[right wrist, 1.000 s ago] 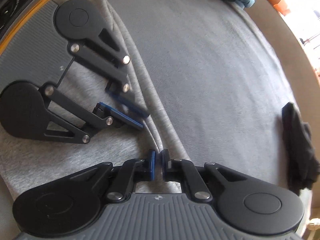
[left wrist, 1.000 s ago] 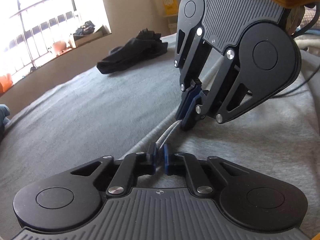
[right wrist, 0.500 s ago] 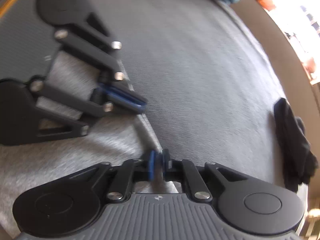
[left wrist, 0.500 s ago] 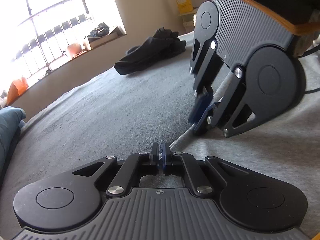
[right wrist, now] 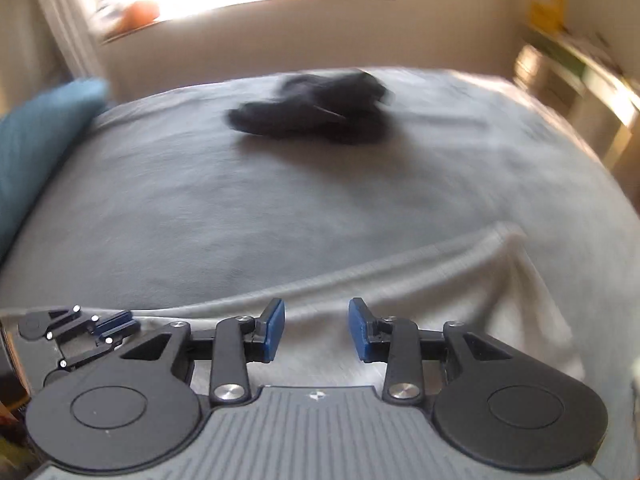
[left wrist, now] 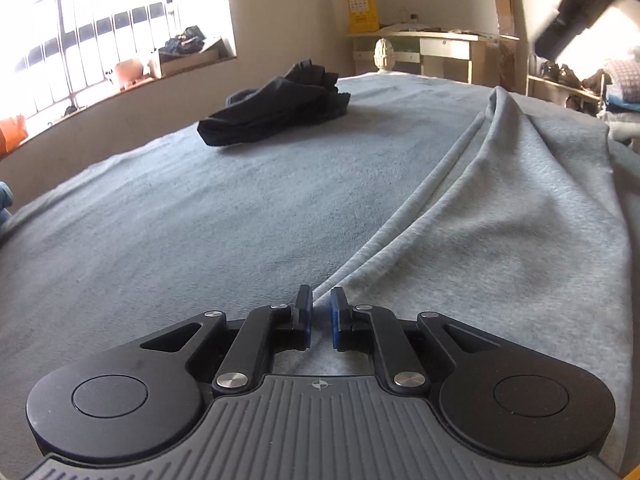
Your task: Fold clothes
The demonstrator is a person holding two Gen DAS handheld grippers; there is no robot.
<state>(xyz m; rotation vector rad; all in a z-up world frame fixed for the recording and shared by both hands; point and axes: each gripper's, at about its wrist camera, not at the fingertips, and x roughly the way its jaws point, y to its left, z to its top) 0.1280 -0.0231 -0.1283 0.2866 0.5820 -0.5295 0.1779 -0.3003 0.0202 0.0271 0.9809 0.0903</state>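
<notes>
A light grey garment lies spread on the bed, its doubled hem running away from my left gripper. The left jaws are opening: a narrow gap shows between the blue pads, the hem lies in that gap, and the pads do not press on it. My right gripper hangs above the same garment. Its jaws are opening too, and nothing is between them. In the right wrist view the left gripper sits low at the left, on the garment's edge.
A crumpled black garment lies farther off on the grey blanket, also visible as the black garment in the right wrist view. A blue pillow sits at the left. A wooden desk and a bright window stand beyond the bed.
My right gripper let go of the hem, rose, rolled and swung away, its jaws spreading. My left gripper stayed in place and its pads parted slightly.
</notes>
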